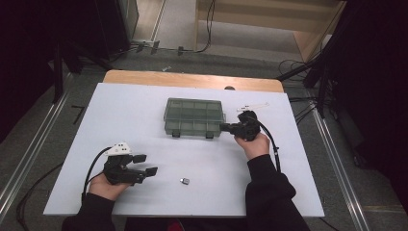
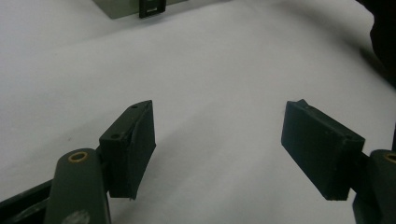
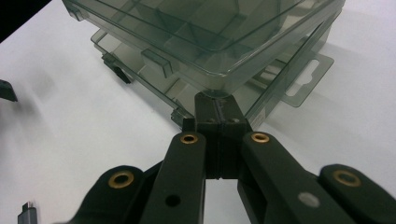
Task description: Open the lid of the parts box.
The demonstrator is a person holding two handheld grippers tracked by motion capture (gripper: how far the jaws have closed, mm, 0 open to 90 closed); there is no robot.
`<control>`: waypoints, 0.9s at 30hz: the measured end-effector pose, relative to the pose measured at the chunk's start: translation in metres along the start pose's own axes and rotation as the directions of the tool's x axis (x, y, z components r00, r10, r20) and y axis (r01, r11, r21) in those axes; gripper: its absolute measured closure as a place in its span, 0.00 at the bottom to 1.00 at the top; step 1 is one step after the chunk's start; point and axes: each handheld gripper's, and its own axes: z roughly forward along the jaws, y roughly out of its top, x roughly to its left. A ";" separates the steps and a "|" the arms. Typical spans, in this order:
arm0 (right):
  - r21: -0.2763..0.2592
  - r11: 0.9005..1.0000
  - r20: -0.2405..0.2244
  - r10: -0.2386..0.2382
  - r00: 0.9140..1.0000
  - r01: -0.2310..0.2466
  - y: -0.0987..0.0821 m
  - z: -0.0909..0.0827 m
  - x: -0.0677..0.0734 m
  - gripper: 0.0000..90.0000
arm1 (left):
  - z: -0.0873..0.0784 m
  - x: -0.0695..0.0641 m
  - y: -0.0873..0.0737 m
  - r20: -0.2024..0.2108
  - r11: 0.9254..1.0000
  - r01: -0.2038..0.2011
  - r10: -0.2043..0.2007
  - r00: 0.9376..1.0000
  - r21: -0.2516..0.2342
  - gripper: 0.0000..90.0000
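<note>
A: Where is the translucent grey plastic compartment box [image 1: 194, 117] being worked?

B: It is lying at the middle of the white table [image 1: 144, 110], with its long axis running across the table from left to right. It is being met at its right end by the right gripper [image 1: 226, 127].

A: How are that gripper's jaws being held?

B: They are being kept fully closed, pad against pad, with nothing gripped between them. In the right gripper view the closed tip is being pressed against the box's near corner, apparently under the lid's [image 3: 205, 32] edge, and the lid is seen standing slightly raised off the base; whether the tip is truly wedged in the gap cannot be told.

A: And the left gripper [image 1: 144, 164]?

B: It is being rested low at the table's left front, well apart from the box, its jaws spread wide over bare table. A small grey metal connector [image 1: 184, 181] is lying just to its right, untouched.

A: So what is the coming move being decided by?

B: Probably by the box lying straight ahead of the closed right tip, the right hand being much the nearer.
</note>
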 end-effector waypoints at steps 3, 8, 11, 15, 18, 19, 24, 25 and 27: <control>0.007 1.000 -0.002 0.003 1.000 -0.003 0.003 0.000 0.000 0.98 | 0.001 0.001 0.003 -0.007 1.000 0.002 -0.002 1.000 -0.004 0.30; 0.005 1.000 -0.004 0.001 1.000 -0.001 0.009 -0.001 0.000 0.98 | 0.005 0.003 0.007 -0.004 1.000 0.002 -0.002 1.000 0.002 0.30; 0.001 1.000 -0.006 0.005 1.000 -0.005 0.011 -0.001 0.000 0.98 | 0.008 0.004 0.010 0.004 1.000 0.013 -0.013 1.000 -0.003 0.30; 0.007 1.000 -0.007 0.005 1.000 -0.005 0.014 -0.002 0.000 0.98 | 0.009 0.007 0.014 0.001 1.000 0.022 -0.022 1.000 -0.011 0.30; 0.006 1.000 -0.010 0.000 1.000 0.000 0.016 -0.003 0.000 0.98 | 0.012 0.010 0.019 -0.012 1.000 0.020 -0.020 1.000 0.008 0.30; 0.003 1.000 -0.012 -0.002 1.000 0.002 0.017 -0.003 0.000 0.98 | 0.013 0.010 0.021 -0.011 1.000 0.015 -0.015 1.000 0.010 0.29; -0.010 1.000 -0.021 -0.012 1.000 0.011 0.021 -0.006 0.002 0.98 | 0.016 0.010 0.032 -0.013 1.000 -0.009 0.009 1.000 0.019 0.29; -0.011 1.000 -0.021 -0.013 1.000 0.013 0.022 -0.006 0.002 0.98 | 0.017 0.010 0.033 -0.014 1.000 -0.007 0.007 1.000 0.014 0.29; -0.011 1.000 -0.023 -0.011 1.000 0.011 0.023 -0.007 0.002 0.98 | 0.018 0.011 0.038 -0.024 1.000 -0.007 0.007 1.000 0.026 0.29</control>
